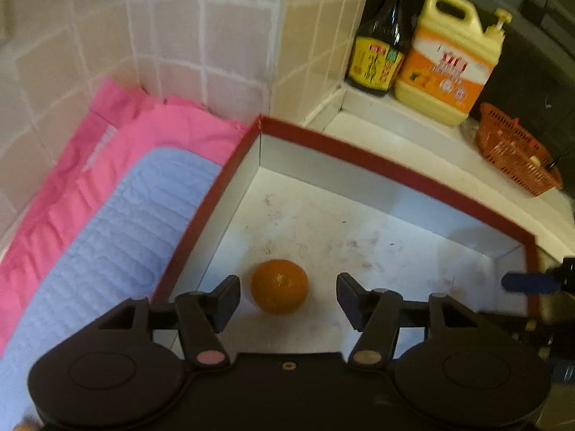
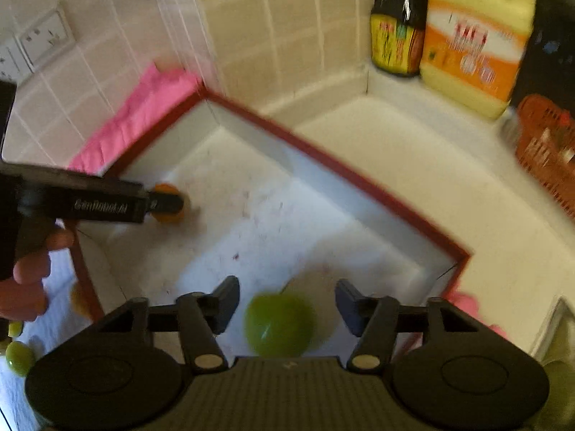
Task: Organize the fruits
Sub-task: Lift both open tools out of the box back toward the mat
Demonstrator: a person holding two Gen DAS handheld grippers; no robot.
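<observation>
An orange (image 1: 279,286) rests on the white floor of a red-rimmed box (image 1: 377,165). My left gripper (image 1: 287,296) stands open around it, with a gap on each side of the fruit. In the right wrist view a green apple (image 2: 278,325) lies on the same box's floor (image 2: 359,176), blurred. My right gripper (image 2: 286,303) is open over it, its pads clear of the fruit. That view also shows the left gripper (image 2: 169,204) from the side with the orange (image 2: 169,218) behind its finger, and a hand (image 2: 32,269) holding it.
A pink cloth (image 1: 151,133) with a blue quilted mat (image 1: 118,230) lies left of the box. A dark sauce bottle (image 1: 382,36), a yellow detergent jug (image 1: 449,61) and an orange plastic basket (image 1: 514,151) stand behind it by the tiled wall. Green fruit (image 2: 18,357) lies on a white cloth at lower left.
</observation>
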